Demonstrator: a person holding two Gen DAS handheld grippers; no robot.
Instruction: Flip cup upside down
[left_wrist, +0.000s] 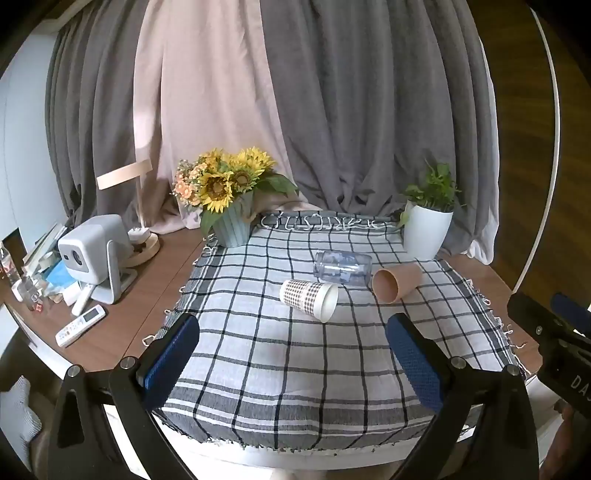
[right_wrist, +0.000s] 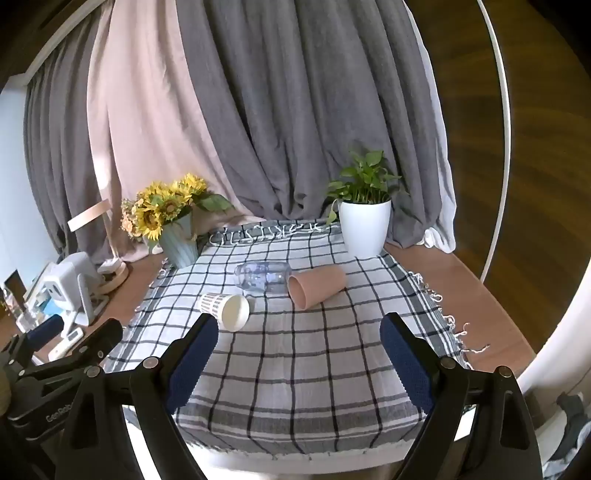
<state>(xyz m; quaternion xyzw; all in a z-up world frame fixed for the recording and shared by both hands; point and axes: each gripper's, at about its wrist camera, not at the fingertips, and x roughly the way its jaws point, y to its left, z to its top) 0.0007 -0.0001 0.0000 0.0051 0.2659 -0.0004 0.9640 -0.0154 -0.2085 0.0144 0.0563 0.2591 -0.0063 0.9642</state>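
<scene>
Checked tablecloth (left_wrist: 295, 369), three cups on their sides, checkered cup (left_wrist: 309, 298) nearest, ahead of both spread, empty jaws.

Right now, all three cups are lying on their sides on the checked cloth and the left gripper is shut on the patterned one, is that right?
Not quite: the left gripper is open and holds nothing, as the left wrist view shows. The patterned cup, clear cup and pink cup do lie sideways on the checked cloth.

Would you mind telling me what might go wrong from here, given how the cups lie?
1. All three cups lie on their sides; the checked paper cup may roll when nudged.
2. The clear cup and terracotta cup lie close together, so gripping one may knock the other.
3. The tablecloth could bunch.
</scene>
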